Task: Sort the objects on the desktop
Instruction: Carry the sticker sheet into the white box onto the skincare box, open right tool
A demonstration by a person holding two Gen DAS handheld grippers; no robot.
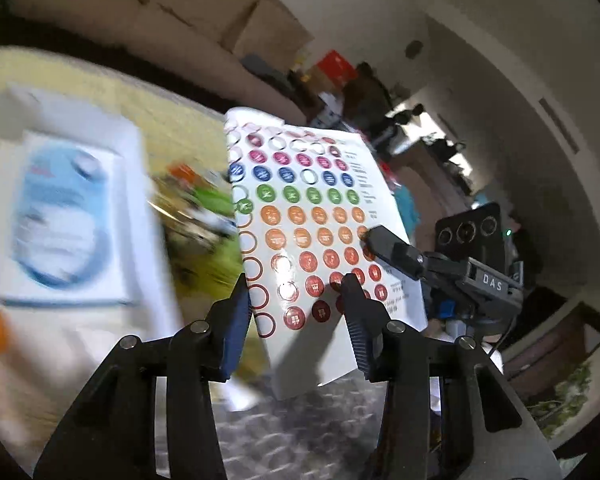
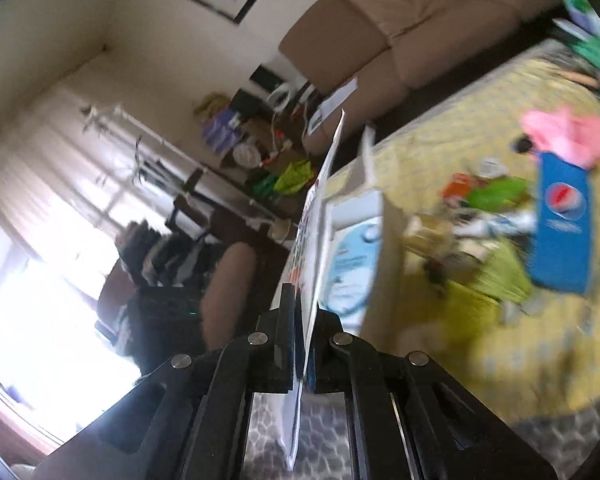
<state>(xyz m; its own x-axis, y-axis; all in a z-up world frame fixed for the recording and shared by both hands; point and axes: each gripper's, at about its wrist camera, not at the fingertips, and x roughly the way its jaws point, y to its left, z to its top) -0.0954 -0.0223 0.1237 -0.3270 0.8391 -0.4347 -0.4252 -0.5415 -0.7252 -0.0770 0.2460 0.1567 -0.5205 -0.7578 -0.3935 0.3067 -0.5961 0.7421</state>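
Note:
A white sticker sheet [image 1: 308, 216] with rows of pink, blue, green, orange and red round stickers hangs upright in the air. My right gripper [image 1: 374, 236] pinches its right edge. In the right wrist view the sticker sheet [image 2: 318, 200] stands edge-on, clamped between the shut fingers of the right gripper [image 2: 302, 304]. My left gripper [image 1: 296, 284] is open, one finger on each side of the sheet's lower part, not closed on it.
A white box holding a blue face-mask pack [image 1: 60, 216] lies on the yellow tablecloth [image 2: 540, 360]. Further along are green packets [image 2: 496, 192], a blue Pepsi box [image 2: 560, 224] and pink cloth [image 2: 568, 136]. A beige sofa [image 2: 380, 20] stands behind the table.

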